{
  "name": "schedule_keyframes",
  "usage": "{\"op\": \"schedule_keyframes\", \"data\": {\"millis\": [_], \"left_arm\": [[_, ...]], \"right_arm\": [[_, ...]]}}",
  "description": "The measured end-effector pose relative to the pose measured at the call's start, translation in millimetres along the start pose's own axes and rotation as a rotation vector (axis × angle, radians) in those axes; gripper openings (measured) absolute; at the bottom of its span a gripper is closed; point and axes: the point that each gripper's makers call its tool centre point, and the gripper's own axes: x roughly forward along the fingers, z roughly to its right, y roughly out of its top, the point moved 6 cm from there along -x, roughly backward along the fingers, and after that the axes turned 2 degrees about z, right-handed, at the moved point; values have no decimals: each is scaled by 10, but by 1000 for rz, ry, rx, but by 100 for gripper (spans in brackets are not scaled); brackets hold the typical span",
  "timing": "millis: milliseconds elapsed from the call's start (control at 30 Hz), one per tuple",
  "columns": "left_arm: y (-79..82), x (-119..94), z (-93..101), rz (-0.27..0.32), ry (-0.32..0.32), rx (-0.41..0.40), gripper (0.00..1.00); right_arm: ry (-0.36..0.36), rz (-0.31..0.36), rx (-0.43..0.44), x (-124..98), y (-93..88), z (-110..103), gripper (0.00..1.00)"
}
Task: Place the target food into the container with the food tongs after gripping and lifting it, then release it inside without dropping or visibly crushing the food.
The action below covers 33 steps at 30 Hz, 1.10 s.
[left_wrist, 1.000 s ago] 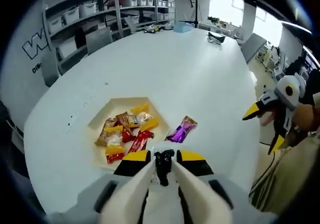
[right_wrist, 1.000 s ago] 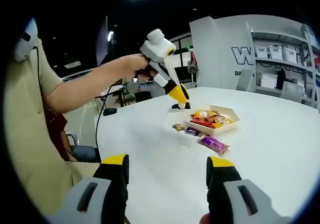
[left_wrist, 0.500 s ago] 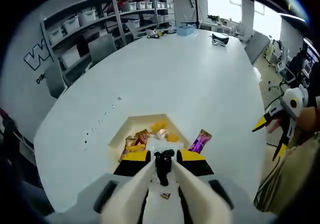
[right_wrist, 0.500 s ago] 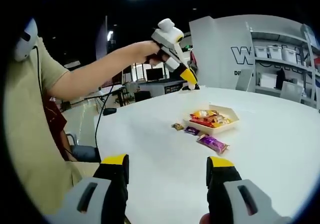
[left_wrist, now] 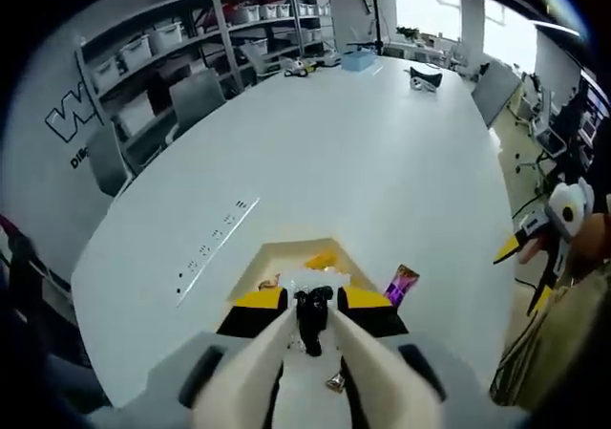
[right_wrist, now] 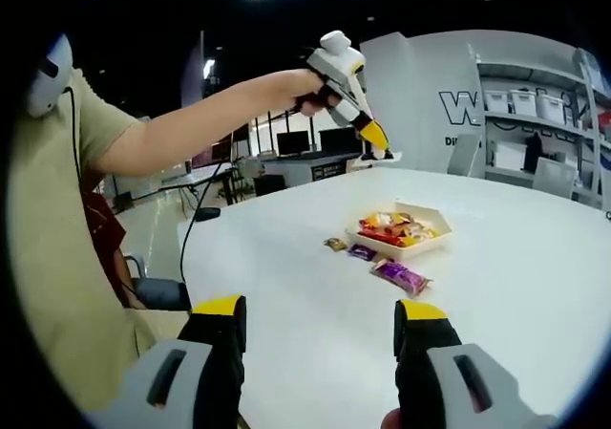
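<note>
On the white bench (right_wrist: 535,286), seen from the right gripper view, a person's bare arm (right_wrist: 191,128) reaches in from the left and holds the left gripper (right_wrist: 372,147) high above the surface — its yellow-tipped fingers (right_wrist: 374,137) close together, with something small and dark at the tips. Below and to the right sits a shallow cream tray (right_wrist: 412,249) heaped with wrapped snacks (right_wrist: 396,226); just beside its near edge lie a small brown sweet (right_wrist: 335,244), a small purple packet (right_wrist: 362,251) and a larger purple packet (right_wrist: 401,276), all loose on the bench. The right gripper (right_wrist: 320,338) waits low in the foreground, its fingers spread wide apart and holding nothing. From the left gripper view, the left gripper's fingers pinch a small black piece (left_wrist: 312,311) — what it is I cannot tell — directly over the tray (left_wrist: 286,257), and a purple packet (left_wrist: 401,284) lies to the right of it.
</note>
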Motion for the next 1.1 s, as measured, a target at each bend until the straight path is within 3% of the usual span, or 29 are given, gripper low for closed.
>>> {"op": "schedule_keyframes", "data": {"millis": [500, 1100], "left_arm": [[60, 112, -242, -16, 9, -20, 19], [84, 433, -303, -31, 5, -59, 19]], "right_arm": [[-6, 1, -4, -20, 28, 25, 61], [2, -4, 0, 24, 15, 20, 61]]}}
